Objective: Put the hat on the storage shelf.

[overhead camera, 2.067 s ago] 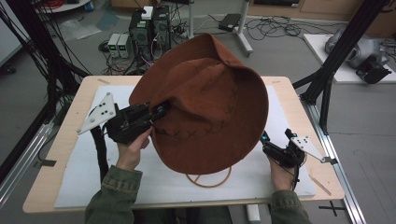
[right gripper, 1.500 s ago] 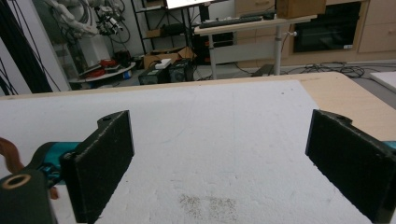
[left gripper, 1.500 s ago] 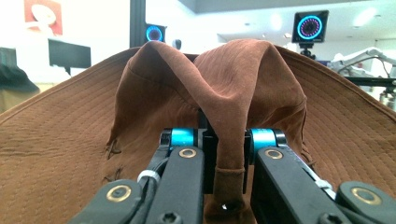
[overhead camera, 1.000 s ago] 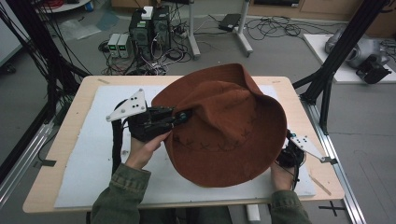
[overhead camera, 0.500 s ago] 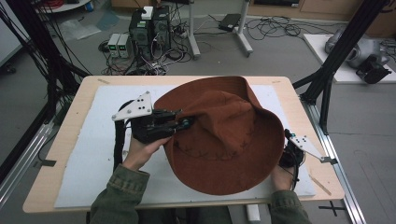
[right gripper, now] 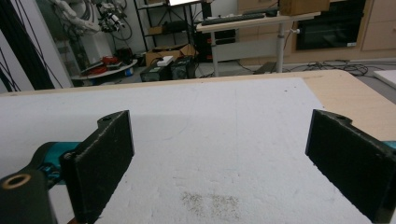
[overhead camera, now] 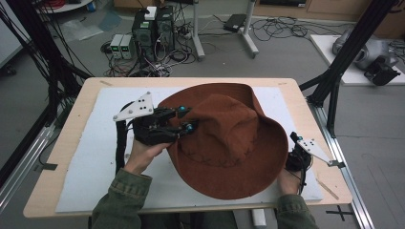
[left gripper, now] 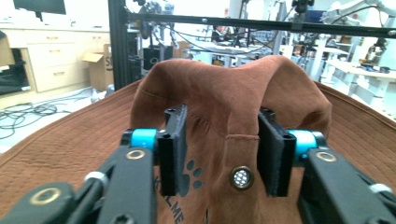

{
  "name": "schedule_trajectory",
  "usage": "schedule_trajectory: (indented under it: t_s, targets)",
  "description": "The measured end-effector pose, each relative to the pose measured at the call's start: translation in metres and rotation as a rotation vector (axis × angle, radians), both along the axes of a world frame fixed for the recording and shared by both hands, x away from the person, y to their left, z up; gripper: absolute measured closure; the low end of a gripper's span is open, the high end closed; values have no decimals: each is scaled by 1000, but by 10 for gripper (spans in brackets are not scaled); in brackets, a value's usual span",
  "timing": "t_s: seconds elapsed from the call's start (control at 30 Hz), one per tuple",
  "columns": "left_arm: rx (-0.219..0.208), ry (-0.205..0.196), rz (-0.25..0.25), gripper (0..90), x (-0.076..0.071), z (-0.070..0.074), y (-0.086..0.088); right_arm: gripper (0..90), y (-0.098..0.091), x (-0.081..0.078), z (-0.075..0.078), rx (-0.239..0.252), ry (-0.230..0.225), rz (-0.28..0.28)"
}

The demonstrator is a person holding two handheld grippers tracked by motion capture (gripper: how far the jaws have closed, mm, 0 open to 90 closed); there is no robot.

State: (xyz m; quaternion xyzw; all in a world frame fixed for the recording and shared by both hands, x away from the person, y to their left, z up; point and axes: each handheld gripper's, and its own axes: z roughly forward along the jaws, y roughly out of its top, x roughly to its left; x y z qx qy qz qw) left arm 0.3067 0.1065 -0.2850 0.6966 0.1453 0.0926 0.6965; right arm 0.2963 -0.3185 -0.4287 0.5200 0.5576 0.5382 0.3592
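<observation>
**Hat on bench, left gripper at its crown**

Hat [overhead camera: 229, 143], brown suede, wide brim, lies crown up on the white mat [overhead camera: 90, 157] covering the bench [overhead camera: 71, 109]. It sits right of centre; the brim reaches close to the near edge of the mat and towards the right edge.

Left gripper [overhead camera: 185, 119] comes in from the left side of the hat. In the left gripper view its jaws stand either side of a fold of the crown, with a metal eyelet [left gripper: 241, 178] and a paw print [left gripper: 193, 173] between them. Jaws look closed on the fabric, though contact on the right pad is not certain.

Right gripper [overhead camera: 300, 157] rests at the right edge of the bench, just beside the brim, jaws spread wide over bare mat.
</observation>
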Motion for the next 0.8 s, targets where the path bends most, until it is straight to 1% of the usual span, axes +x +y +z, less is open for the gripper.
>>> schedule_trajectory:
  t_s: [0.03,0.07,0.1,0.17,0.2,0.23,0.27,0.33,0.4,0.53,0.57,0.6,0.63,0.67,0.73,0.77,0.8]
  targets:
    - [-9,2,0,542,0,-1,1,70,0,0,0,0,0,0]
    - [-14,5,6,511,0,-1,1,69,0,0,0,-4,-4,-1]
    - [-22,3,15,421,-1,-2,2,69,0,0,0,0,-3,-2]
    - [-32,0,20,414,-1,-2,4,69,0,0,0,0,-2,-3]
    - [-56,-2,14,380,-1,-2,7,70,0,0,0,-7,-3,-4]
    - [-67,-10,20,368,-1,-2,9,70,0,0,0,-6,-2,-4]
    - [-67,-10,20,357,-1,-2,9,70,0,0,0,-6,-2,-4]
    - [-86,-15,32,348,-3,-1,13,69,0,0,0,-8,-3,-5]
    - [-82,-18,41,341,-3,-1,14,69,0,0,0,-5,-2,-6]
    - [-94,-24,66,334,-5,0,24,69,-1,0,0,-9,-2,-7]
    - [-94,-24,66,332,-5,0,24,69,0,-1,0,-5,1,-8]
    - [-93,-25,73,321,-6,0,26,69,0,-1,0,-7,-1,-9]
    - [-102,-30,88,316,-7,0,31,69,0,-1,0,-9,-2,-9]
    - [-102,-30,88,313,-7,0,31,69,0,-1,0,-9,-1,-9]
    - [-109,-41,125,300,-9,0,39,69,-1,-1,0,-10,-1,-11]
    - [-109,-41,125,291,-9,0,39,69,-1,-1,0,-7,0,-11]
    - [-112,-44,136,288,-10,0,42,69,-1,-1,0,-8,-1,-11]
